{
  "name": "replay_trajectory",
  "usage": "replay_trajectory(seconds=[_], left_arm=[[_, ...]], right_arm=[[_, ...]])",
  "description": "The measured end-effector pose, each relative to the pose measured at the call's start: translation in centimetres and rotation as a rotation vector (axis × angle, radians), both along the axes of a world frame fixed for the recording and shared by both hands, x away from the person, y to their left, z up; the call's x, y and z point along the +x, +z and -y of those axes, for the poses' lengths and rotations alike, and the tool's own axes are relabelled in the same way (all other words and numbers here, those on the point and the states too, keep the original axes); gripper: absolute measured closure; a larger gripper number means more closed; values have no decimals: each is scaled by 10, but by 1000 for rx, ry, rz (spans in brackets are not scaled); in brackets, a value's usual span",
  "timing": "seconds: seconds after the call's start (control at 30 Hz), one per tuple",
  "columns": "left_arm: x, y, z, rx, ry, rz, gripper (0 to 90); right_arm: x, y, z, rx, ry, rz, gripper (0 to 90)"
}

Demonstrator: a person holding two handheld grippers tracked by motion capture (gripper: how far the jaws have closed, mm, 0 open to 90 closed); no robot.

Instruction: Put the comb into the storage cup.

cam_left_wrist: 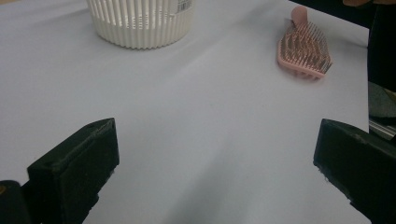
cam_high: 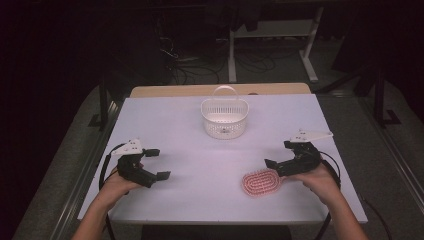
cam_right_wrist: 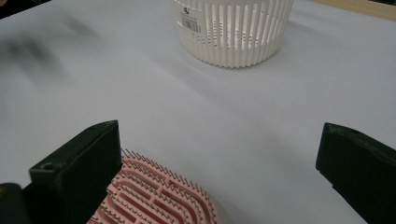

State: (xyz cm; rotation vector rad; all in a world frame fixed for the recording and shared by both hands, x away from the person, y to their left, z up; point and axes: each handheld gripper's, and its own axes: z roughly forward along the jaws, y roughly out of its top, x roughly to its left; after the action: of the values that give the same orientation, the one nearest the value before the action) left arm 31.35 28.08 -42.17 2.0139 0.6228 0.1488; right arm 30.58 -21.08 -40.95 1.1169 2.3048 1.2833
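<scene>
A pink hairbrush [cam_high: 260,182] lies bristles up on the white table, front right; it appears far right in the left gripper view [cam_left_wrist: 304,49] and low between the jaws in the right gripper view [cam_right_wrist: 156,196]. A white slatted basket [cam_high: 224,116] with a handle stands at the table's middle back, also seen as the basket [cam_left_wrist: 140,21] and the basket [cam_right_wrist: 233,28]. My right gripper [cam_high: 281,154] is open just right of the brush, over its handle end. My left gripper [cam_high: 157,163] is open at the front left, nothing between its jaws.
The white table top [cam_high: 200,150] ends in a wooden strip [cam_high: 175,90] at the back. Beyond it the dark floor holds cables and a white desk frame [cam_high: 232,50]. Cables trail from both grippers off the front corners.
</scene>
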Motion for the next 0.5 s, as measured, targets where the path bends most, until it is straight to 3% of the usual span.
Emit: replay_trajectory(seconds=[0.5], left_arm=[[-1,-2,-1,-5,3,-2,2]], right_arm=[[14,7,3,-9,-14,-5,71]])
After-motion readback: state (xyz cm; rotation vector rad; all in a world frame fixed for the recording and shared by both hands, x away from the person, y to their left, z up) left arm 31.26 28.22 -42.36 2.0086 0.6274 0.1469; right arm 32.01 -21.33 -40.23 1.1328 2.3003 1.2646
